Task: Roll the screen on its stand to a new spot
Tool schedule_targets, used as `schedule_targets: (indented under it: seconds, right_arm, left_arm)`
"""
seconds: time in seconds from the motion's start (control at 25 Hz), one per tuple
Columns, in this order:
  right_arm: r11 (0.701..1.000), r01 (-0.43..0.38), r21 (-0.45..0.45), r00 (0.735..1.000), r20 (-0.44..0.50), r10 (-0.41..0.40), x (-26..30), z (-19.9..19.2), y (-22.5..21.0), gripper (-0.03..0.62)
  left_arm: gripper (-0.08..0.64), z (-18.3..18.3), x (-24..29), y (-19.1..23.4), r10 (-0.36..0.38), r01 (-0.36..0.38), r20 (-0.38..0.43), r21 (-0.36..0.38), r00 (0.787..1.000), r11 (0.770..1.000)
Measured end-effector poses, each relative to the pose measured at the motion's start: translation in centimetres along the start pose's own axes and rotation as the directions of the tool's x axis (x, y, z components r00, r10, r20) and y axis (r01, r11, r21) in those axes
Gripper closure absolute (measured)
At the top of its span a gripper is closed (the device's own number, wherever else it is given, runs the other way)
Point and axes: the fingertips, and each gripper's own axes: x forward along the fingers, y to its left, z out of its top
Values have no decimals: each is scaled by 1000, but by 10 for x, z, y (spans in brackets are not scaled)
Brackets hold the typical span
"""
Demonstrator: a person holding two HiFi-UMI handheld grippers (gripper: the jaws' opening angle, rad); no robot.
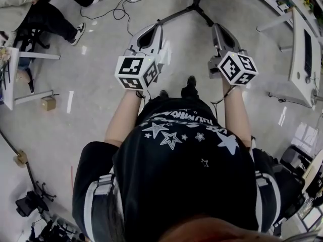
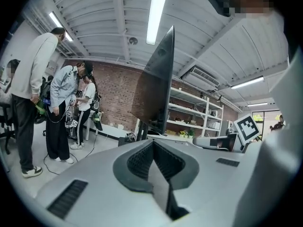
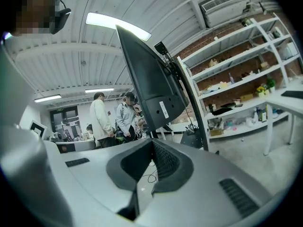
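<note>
Black screen (image 2: pixel 156 86) apparently just beyond left gripper (image 2: pixel 152 142).

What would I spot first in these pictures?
The big dark screen rises almost edge-on in the middle of the left gripper view, tall against the ceiling. In the head view, two black-and-white patterned cubes sit side by side, ahead of a person's starry black shirt.

Bright ceiling strip light (image 2: pixel 157 11), glossy floor (image 1: pixel 86 69) glare, dark fisheye corners
</note>
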Motion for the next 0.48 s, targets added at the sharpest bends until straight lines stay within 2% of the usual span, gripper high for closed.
schedule_targets:
  seconds: [0.48]
  right_arm:
    - [1000, -4, -14, 1000, -9, 4, -8, -8, 13, 586]
  left_arm:
    - [549, -4, -12, -3, -32, 32, -13, 3, 999, 999]
